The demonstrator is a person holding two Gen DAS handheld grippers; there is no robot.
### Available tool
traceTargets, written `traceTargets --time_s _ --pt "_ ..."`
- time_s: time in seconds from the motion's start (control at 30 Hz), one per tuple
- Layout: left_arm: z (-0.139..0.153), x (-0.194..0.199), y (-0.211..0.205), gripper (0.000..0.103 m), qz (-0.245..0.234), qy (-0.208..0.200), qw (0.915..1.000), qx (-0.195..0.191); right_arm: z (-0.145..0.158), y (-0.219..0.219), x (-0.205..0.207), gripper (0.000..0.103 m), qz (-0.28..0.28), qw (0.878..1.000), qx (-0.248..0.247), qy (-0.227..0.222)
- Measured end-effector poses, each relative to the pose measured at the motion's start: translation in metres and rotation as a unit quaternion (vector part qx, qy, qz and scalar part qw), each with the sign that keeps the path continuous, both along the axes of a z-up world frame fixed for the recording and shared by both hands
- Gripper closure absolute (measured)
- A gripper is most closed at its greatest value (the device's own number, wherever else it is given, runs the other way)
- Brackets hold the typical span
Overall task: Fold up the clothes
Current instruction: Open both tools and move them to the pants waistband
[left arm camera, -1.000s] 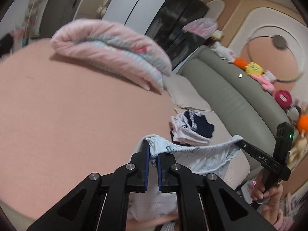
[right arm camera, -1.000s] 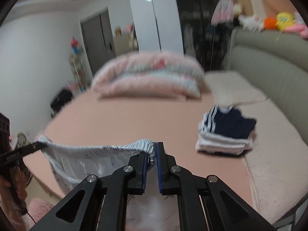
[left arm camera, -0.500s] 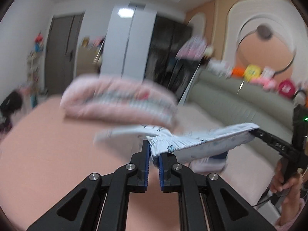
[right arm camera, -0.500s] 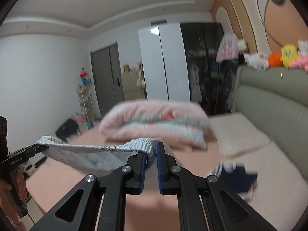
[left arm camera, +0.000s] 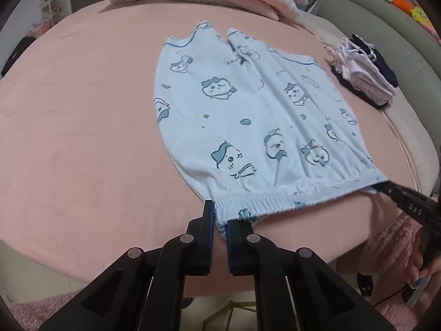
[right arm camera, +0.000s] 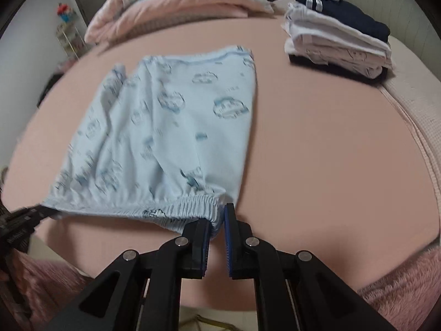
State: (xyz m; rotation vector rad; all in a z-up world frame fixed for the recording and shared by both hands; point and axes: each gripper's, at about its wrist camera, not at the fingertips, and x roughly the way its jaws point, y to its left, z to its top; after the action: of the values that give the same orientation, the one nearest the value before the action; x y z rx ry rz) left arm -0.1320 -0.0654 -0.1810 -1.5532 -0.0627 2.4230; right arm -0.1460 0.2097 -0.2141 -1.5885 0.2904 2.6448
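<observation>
**Shorts spread flat on the bed, both grippers pinching the waistband**

The pale blue cotton shorts with a dark-blue cartoon-animal print [left arm camera: 248, 104] lie flat on the pink fitted bed sheet [left arm camera: 77, 115], leg openings pointing toward the far end of the bed, elastic waistband at the near edge. The two legs sit side by side w/ a shallow crease between them.

The left gripper [left arm camera: 220, 220] (black fingers, blue pads) is nearly closed on the waistband's left corner; a bunched bit of elastic sits between the pads. The right gripper [right arm camera: 216, 219] is likewise almost shut, clamping the waistband's right corner, gathered fabric caught between its pads. Each shows up in the other's view at the opposite end of the waistband, which runs fairly taut between them, just at the sheet's near edge.

The right-wrist view is motion-blurred, so the print there reads only as smudges.

Well apart from the shorts, toward the grey-green padded headboard [left arm camera: 380, 27], sits a stack of folded white and navy clothes [right arm camera: 339, 35]. At the far end of the bed lies a folded pink quilt w/ pastel stripes [right arm camera: 176, 2]. Part of a hand [left arm camera: 421, 264] grips the right tool's handle at the lower right of the left-wrist view, beside fuzzy pink fabric [right arm camera: 399, 298].
</observation>
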Motion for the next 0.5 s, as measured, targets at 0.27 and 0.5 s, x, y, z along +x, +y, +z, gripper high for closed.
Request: traceTargets --time_s 0.27,0.5 --pt "-0.017 0.008 -0.009 0.095 -0.003 -0.032 0.9995 -0.009 -0.013 -0.009 0.015 0.096 0.029 0.999 0.007 -0.018" --pt "-0.009 0.016 -0.017 0.042 -0.007 -0.06 0.9981 -0.014 -0.004 -0.016 0.013 0.066 0.077 0.995 0.048 -0.039"
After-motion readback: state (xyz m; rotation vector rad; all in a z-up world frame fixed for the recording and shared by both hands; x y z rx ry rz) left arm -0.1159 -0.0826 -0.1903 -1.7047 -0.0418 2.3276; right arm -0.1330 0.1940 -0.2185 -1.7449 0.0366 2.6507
